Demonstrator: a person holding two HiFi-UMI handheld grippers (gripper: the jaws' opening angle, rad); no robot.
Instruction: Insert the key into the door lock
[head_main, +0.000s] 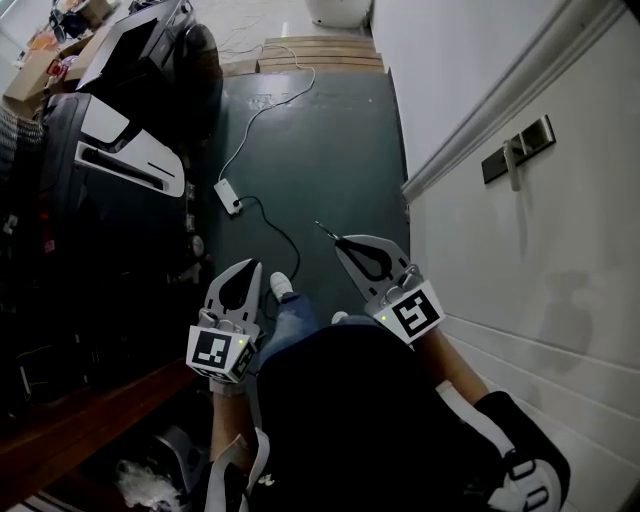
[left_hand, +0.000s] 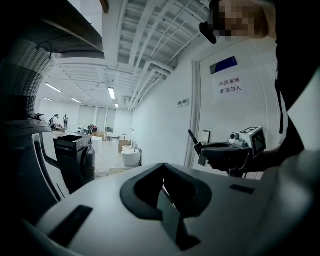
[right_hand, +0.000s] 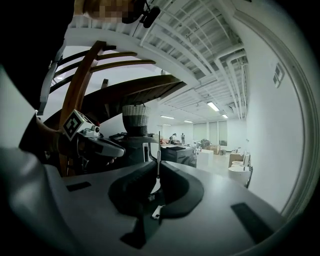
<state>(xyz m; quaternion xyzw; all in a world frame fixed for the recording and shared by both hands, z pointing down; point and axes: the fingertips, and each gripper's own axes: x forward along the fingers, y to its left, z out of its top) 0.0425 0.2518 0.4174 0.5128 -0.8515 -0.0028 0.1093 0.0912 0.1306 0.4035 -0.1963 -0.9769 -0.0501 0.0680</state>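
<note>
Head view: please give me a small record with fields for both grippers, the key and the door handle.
right gripper: shut on key
left gripper: shut, holds nothing
key: tip sticks out past the jaws, away from the door
door handle: on white door, right of both grippers, untouched

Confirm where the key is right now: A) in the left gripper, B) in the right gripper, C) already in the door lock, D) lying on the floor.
B: the right gripper is shut on the key, whose blade sticks out past the jaw tips, while the left gripper is shut with nothing in it.
</note>
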